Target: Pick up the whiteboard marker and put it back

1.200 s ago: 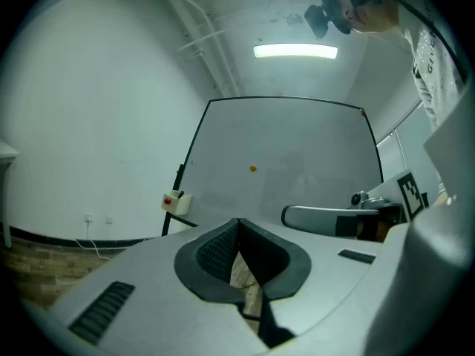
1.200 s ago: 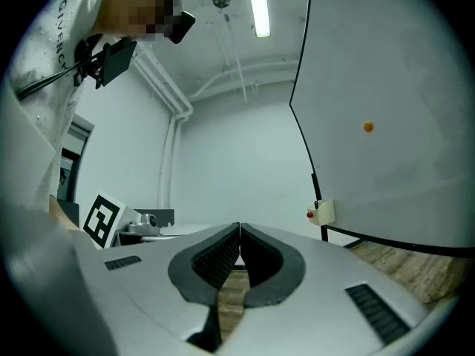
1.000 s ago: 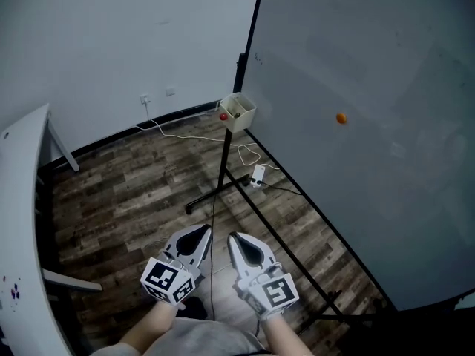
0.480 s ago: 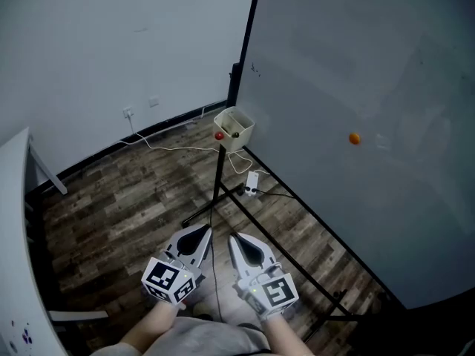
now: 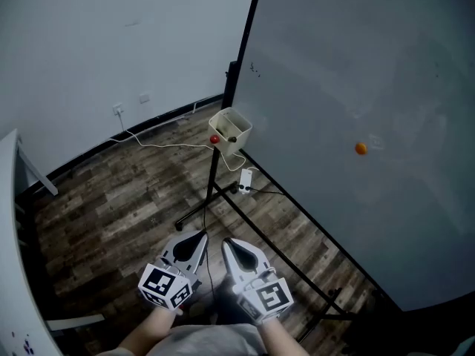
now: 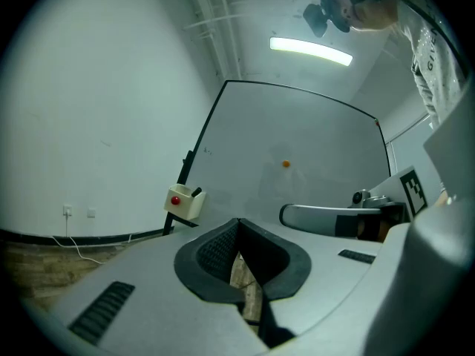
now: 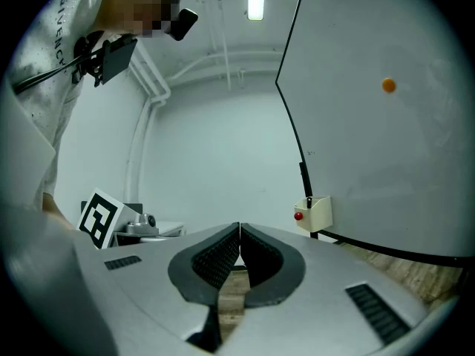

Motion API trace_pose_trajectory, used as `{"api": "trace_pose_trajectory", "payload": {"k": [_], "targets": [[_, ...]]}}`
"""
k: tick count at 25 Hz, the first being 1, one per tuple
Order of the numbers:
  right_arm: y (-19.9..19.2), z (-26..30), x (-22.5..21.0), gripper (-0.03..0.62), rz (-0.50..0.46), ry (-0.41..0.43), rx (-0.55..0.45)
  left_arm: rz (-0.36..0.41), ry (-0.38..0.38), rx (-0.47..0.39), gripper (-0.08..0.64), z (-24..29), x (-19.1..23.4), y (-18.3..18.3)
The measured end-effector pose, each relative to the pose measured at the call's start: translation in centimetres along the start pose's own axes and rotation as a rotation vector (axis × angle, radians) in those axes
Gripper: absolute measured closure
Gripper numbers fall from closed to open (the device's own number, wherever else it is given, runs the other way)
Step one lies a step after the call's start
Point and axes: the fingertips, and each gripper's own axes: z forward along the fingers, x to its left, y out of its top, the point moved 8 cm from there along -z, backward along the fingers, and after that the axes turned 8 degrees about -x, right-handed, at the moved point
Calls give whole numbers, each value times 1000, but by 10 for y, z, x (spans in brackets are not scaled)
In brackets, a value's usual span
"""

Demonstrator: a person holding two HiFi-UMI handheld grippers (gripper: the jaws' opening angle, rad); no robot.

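Legible text: one brand fragment on clothing, nothing else readable.

White garment (image 7: 52,58) of the person carries dark capitals. The right gripper view gives "GIVEN", running up the sleeve, the rest lost in a fold; the left gripper view gives "GIVE" on the same cloth. The cube (image 5: 165,288) on the left gripper (image 5: 200,236) and the other cube (image 5: 266,299) on the right gripper (image 5: 228,243) bear black-and-white square code patterns, no letters or digits. Small dark marks (image 5: 254,69) near the whiteboard's (image 5: 356,73) upper left edge are too small to read.
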Motion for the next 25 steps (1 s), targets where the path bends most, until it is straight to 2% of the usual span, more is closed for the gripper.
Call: {"api": "trace_pose_trajectory", "payload": {"k": [7, 12, 16, 25], "targets": [[-6, 34, -28, 574, 3, 71, 8, 33, 54, -9, 545, 27, 26, 3], [7, 60, -57, 574, -9, 123, -22, 52, 77, -30, 545, 63, 40, 13], [3, 78, -85, 574, -14, 131, 12, 51, 85, -44, 545, 93, 50, 15], [-6, 118, -129, 574, -18, 169, -3, 32, 125, -47, 545, 139, 79, 3]]}}
